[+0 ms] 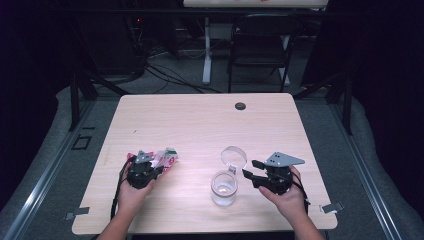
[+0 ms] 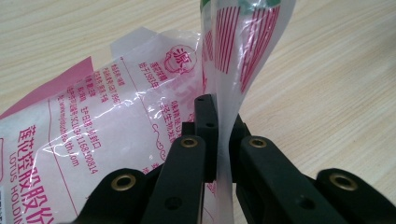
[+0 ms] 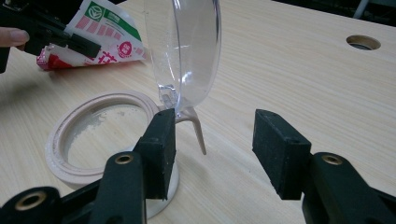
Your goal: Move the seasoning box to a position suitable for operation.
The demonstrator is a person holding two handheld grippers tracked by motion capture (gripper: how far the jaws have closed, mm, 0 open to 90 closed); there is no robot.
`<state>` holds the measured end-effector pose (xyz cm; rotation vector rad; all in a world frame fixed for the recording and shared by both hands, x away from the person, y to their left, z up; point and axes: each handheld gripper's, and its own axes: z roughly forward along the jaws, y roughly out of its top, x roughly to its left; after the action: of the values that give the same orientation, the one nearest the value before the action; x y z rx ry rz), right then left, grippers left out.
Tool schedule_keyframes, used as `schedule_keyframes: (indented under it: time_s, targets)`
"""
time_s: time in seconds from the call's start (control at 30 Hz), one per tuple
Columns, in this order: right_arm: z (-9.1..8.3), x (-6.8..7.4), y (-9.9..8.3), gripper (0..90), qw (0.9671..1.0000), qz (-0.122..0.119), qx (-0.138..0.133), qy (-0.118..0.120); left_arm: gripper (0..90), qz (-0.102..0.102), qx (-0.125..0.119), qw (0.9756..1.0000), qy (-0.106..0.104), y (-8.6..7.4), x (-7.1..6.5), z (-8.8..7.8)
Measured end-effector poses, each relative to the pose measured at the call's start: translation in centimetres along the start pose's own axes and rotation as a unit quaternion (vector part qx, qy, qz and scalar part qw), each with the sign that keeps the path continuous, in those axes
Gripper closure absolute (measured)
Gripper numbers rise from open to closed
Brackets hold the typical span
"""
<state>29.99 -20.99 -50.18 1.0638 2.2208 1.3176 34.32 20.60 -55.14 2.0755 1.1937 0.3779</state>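
Note:
A pink-and-white printed plastic bag lies on the left part of the wooden table. My left gripper is shut on the bag's thin edge, which stands up between its pads. A clear jar with a cream rim stands near the front middle, its clear hinged lid flipped upright. My right gripper is open just right of the jar. Its left pad sits by the lid's hinge, and the lid's small tab is between the jaws. The bag lies beyond the jar.
A round cable hole sits near the table's far edge. A black folding chair and a table leg stand on the floor behind. Tape strips mark the front corners.

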Motion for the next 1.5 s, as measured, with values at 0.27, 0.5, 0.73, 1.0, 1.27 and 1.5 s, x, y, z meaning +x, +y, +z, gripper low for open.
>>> schedule_keyframes:
  time_s: [0.27,0.5,0.73,1.0,1.27,1.5]
  targets:
    - [0.0,0.0,0.0,49.3,1.0,0.0,0.001,0.001,90.0,-0.007,-0.016,0.9999,0.001,0.0,0.3,-0.7]
    - [0.0,0.0,0.0,49.2,1.0,0.001,0.001,0.001,90.0,-0.016,-0.033,0.9993,0.004,-0.1,0.7,-1.8]
    - [0.1,0.0,0.0,49.3,1.0,-0.001,0.003,0.002,90.0,-0.024,-0.054,0.9981,0.016,-0.2,1.0,-3.2]
    - [0.1,0.0,-0.1,49.1,1.0,-0.001,0.004,0.002,90.0,-0.031,-0.067,0.997,0.021,-0.2,1.4,-4.2]
    - [0.1,-0.1,-0.1,48.9,1.0,0.0,0.004,0.003,90.0,-0.045,-0.092,0.9942,0.034,-0.3,2.3,-5.6]
    - [0.1,-0.1,-0.1,48.9,1.0,-0.001,0.003,0.002,90.0,-0.036,-0.102,0.9925,0.056,0.1,2.6,-6.7]
